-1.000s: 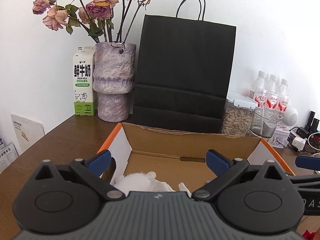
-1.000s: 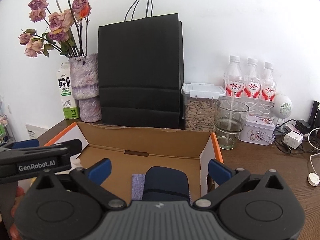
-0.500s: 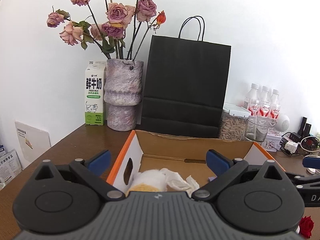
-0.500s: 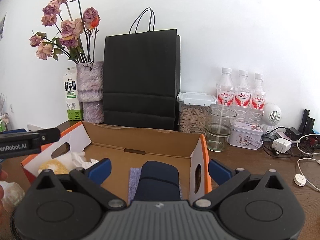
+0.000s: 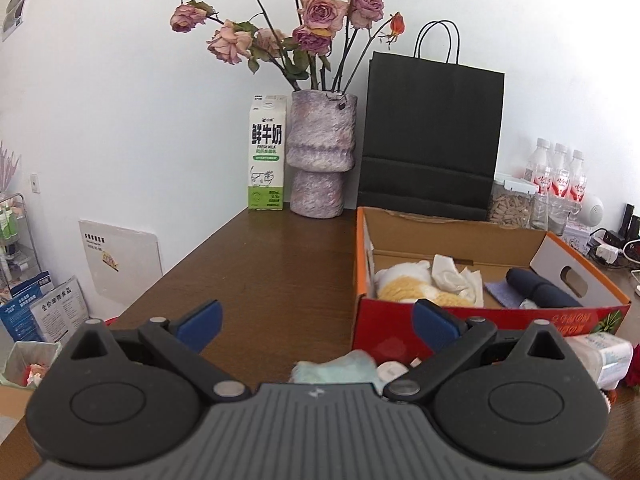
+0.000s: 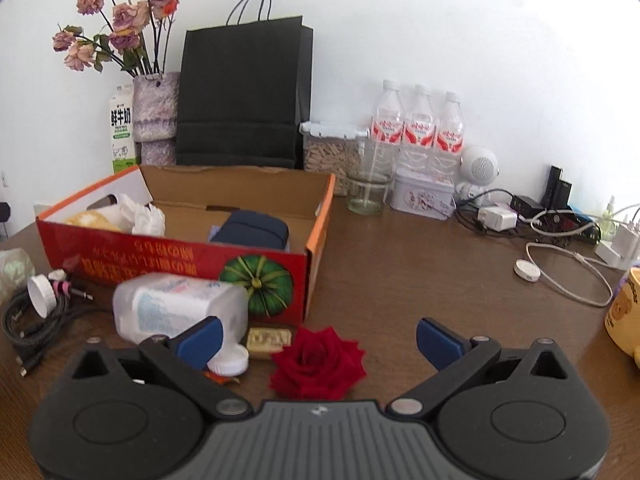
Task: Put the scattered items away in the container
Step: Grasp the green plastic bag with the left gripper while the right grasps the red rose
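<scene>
Both grippers hang above the brown table (image 6: 400, 264) with their blue-tipped fingers spread wide and nothing between them. The left gripper (image 5: 316, 318) sits to the left of the cardboard box (image 5: 480, 322), over bare wood, with a pale green cloth (image 5: 340, 368) and a white cap (image 5: 390, 370) just below its fingers. The right gripper (image 6: 318, 338) hovers in front of the box (image 6: 192, 258), right over a red rose head (image 6: 318, 362).

Inside the box lie a yellow and white plush toy (image 5: 408, 286), crumpled white tissue (image 5: 456, 278), a dark blue pouch (image 6: 252, 228) and a bit of purple cloth (image 5: 502, 294).

Still out on the table, against the box's red front, a plastic bottle (image 6: 176, 308) lies on its side, with a white lid (image 6: 230, 362) and a small gold packet (image 6: 268, 340) beside it. Further left there is a coiled black cable (image 6: 36, 320).

Behind the box stand a black paper bag (image 6: 244, 96), a vase of dried roses (image 5: 322, 160) and a milk carton (image 5: 266, 156).
</scene>
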A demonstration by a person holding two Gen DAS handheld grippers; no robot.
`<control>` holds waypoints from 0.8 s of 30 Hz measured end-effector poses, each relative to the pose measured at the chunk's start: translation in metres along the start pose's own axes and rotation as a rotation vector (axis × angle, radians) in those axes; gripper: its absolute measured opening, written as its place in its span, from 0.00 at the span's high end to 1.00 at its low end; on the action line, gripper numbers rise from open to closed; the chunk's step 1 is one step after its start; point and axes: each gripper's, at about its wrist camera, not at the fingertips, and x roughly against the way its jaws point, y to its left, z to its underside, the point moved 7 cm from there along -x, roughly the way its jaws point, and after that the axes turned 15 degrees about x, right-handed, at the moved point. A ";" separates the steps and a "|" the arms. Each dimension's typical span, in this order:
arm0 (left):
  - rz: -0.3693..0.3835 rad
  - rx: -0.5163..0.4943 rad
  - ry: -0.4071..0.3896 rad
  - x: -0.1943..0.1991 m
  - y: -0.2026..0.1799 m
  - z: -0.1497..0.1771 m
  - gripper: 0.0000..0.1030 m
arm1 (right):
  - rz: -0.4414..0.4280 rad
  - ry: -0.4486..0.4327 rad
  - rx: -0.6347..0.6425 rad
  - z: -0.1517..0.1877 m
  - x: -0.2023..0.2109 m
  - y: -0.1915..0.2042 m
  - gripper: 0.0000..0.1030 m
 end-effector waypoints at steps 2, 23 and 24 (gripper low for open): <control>-0.016 0.006 0.007 0.004 0.011 0.004 0.00 | -0.005 0.025 -0.009 0.010 -0.003 -0.001 0.00; -0.020 0.033 0.118 -0.014 0.021 0.021 0.00 | -0.018 0.067 -0.053 0.010 -0.035 -0.001 0.62; -0.014 0.033 0.121 -0.016 0.018 0.022 0.00 | -0.023 0.059 -0.052 0.009 -0.033 -0.001 0.62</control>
